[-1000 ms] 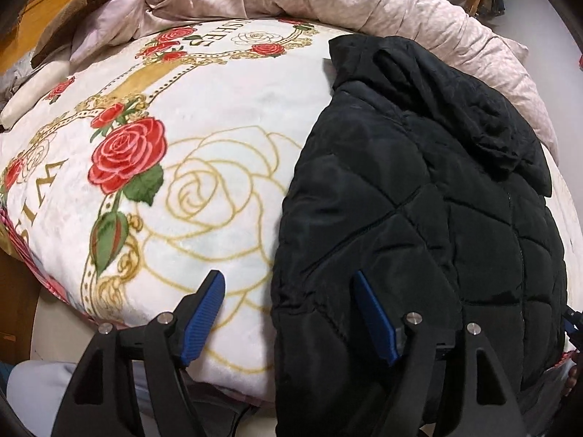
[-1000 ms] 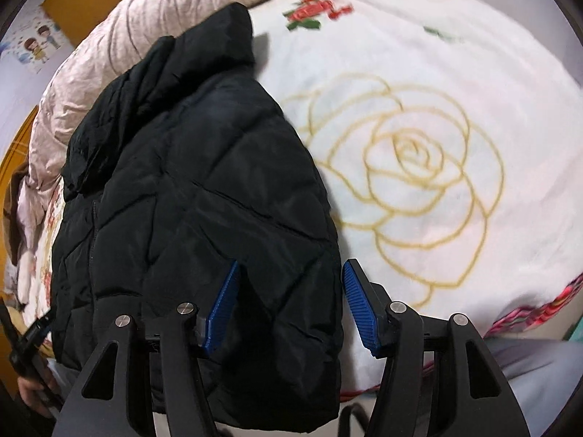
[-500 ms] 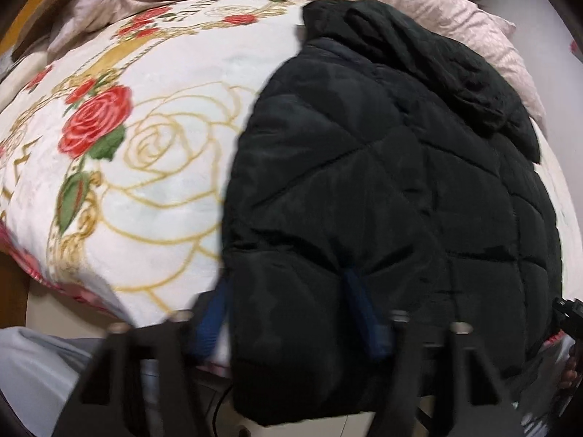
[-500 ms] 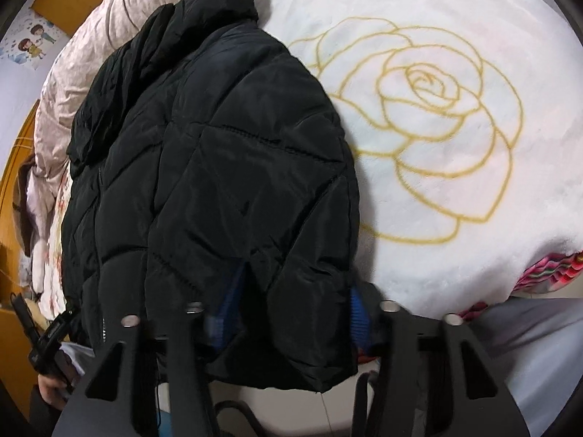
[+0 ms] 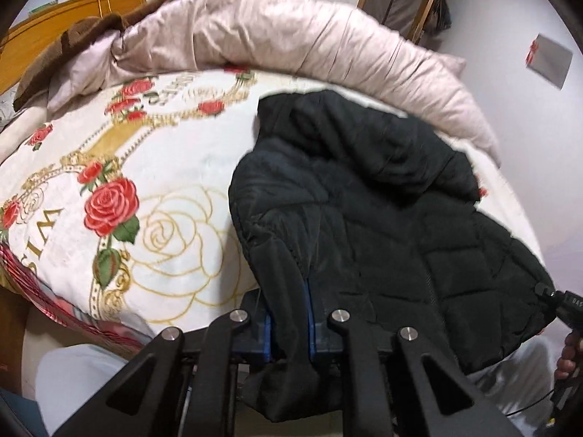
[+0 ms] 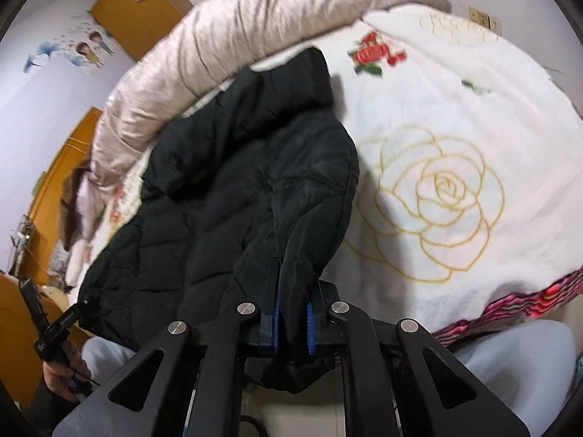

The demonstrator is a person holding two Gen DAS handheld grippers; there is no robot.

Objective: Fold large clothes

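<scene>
Black quilted jacket [image 5: 382,218] fabric swallows the blue pads [image 5: 309,313] of the left tool [image 5: 288,317], only thin strips showing. Same on the right tool [image 6: 291,324]: the jacket hem bunches between the pads and hides their faces. The rose blanket [image 5: 175,167] vanishes under the jacket. At the left view's right edge, a hand [image 5: 568,357] is cut off. The wall stickers [image 6: 87,47] are too blurred to read.

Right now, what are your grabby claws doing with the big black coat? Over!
Left gripper jaws shut on black coat hem. Right gripper jaws shut on hem too. Coat's top on rose blanket. Pink duvet bunched behind hood, over.
</scene>
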